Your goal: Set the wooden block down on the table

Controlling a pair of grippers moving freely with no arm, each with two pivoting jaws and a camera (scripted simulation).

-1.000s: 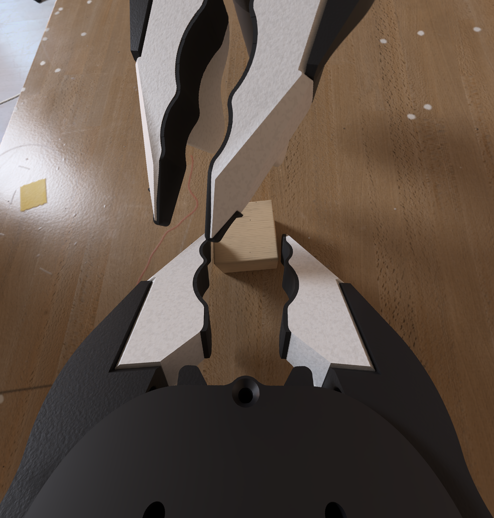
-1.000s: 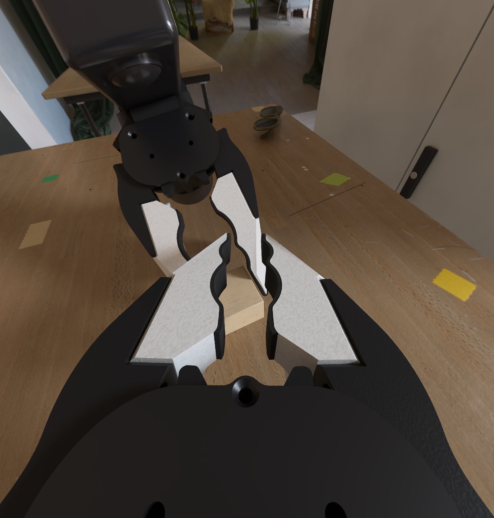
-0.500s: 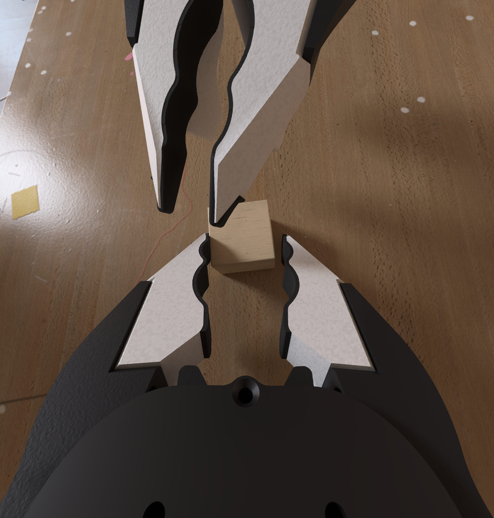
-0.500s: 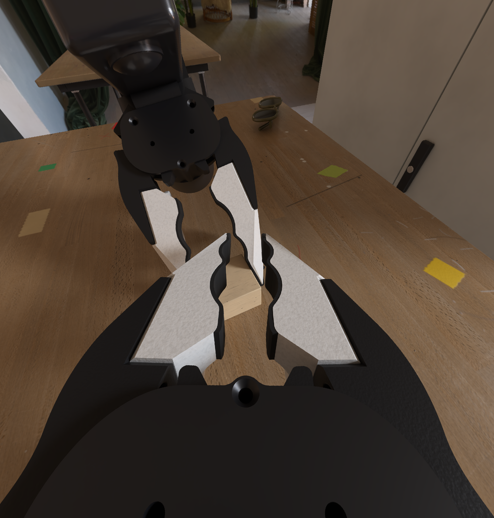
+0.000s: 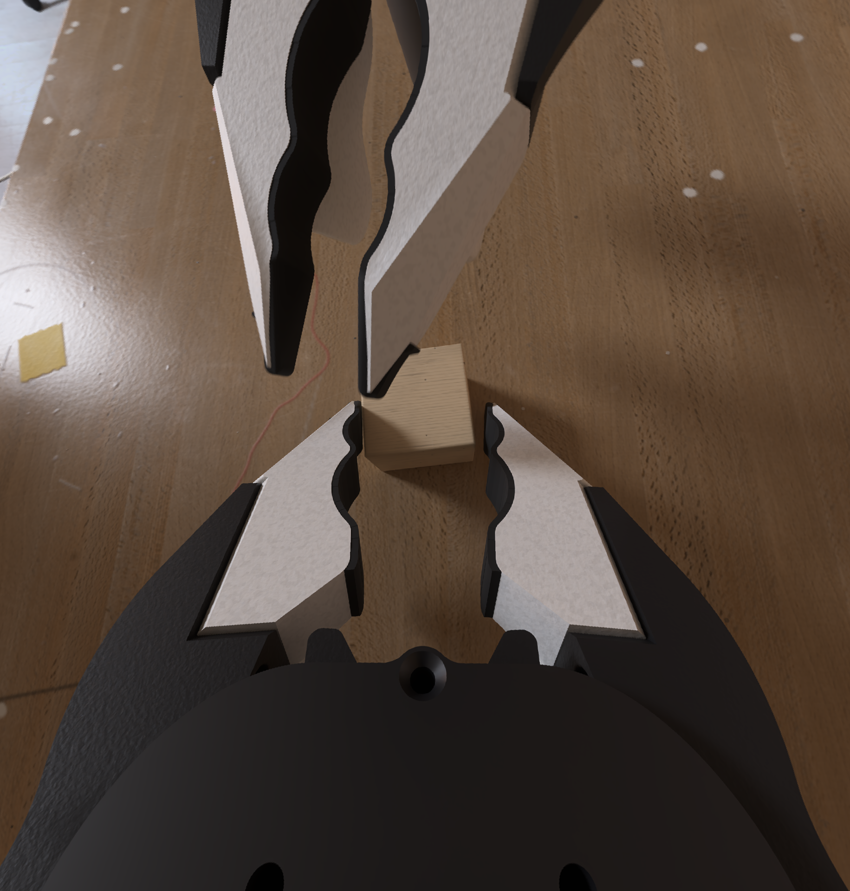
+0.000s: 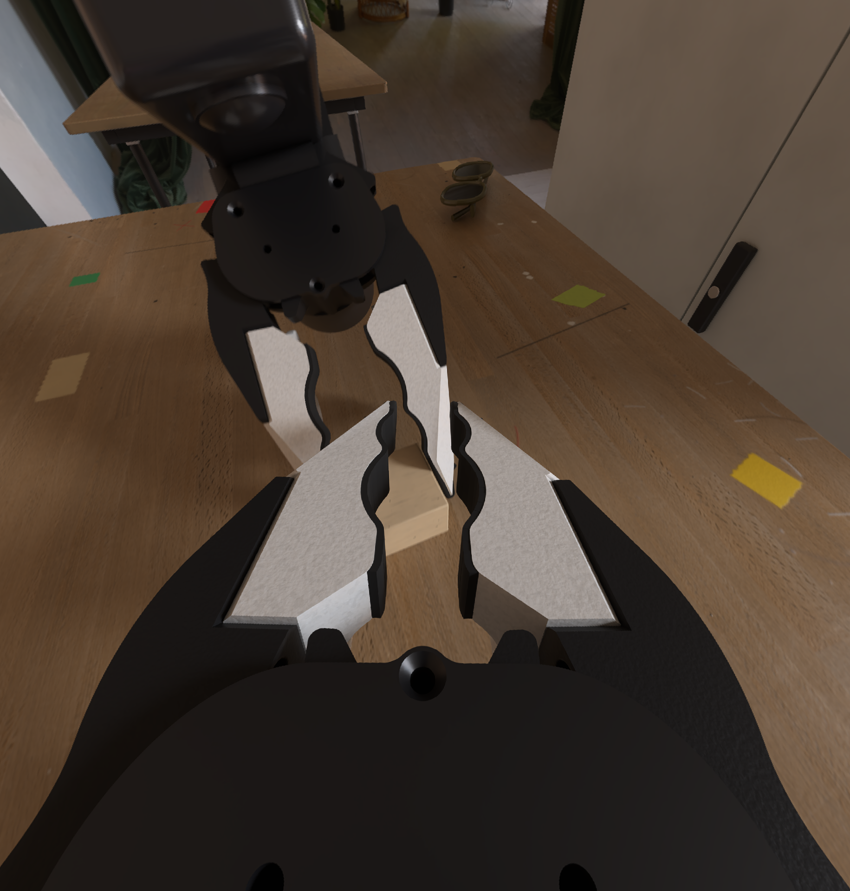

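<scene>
Two hand-held grippers and one wooden block are showing. The left hand-held gripper [image 5: 422,410] is hanging with its two fingers spread wide, gripping nothing; the wooden block [image 5: 420,417] is sitting just beyond its fingertips, roughly between them, close to one fingertip and apart from the other. The block is a single pale cube with fine straight grain lines and a lighter front face, and it is resting flat on the tabletop [image 5: 654,337]. Beyond the block, the right hand-held gripper [image 5: 322,381] is reaching in from the far side with its fingers parted and empty; one fingertip [image 5: 372,385] is overlapping the block's far corner, though contact cannot be judged. In the right wrist view, the block [image 6: 413,511] is lying between and beyond that gripper's [image 6: 422,410] fingers. Farther from the block, five tape patches are lying on the tabletop: one yellow [image 6: 766,480], one lime [image 6: 577,295], one tan [image 6: 62,376], one green [image 6: 84,279], one red [image 6: 205,206]. One pair of goggles [image 6: 465,185] is lying farthest away.
</scene>
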